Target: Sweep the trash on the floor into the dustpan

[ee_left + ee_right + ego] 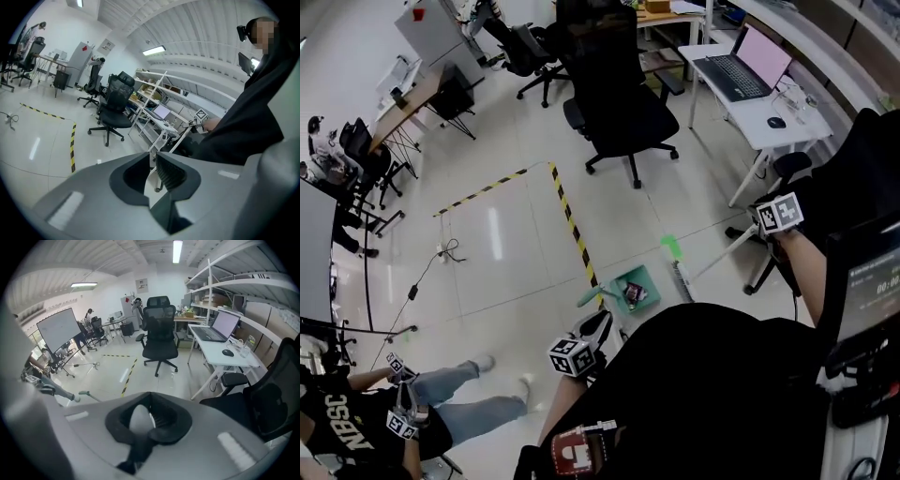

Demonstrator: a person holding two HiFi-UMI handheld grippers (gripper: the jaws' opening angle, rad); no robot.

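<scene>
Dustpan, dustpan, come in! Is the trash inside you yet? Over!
Right gripper shut on broom handle. Left gripper slightly open, empty, near green handle of dustpan. Dark trash sits in it. Broom head beside it, nothing between.

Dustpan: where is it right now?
Head view, lower centre: the green dustpan lies on the floor just right of the striped tape, with the broom to its right.

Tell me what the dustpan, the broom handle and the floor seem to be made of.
The dustpan is plain matte green, likely moulded plastic. The broom handle is smooth and white, painted metal or plastic; unclear which. The floor is pale, hard and glossy, with lights reflecting in it, perhaps tile or a coating.
</scene>
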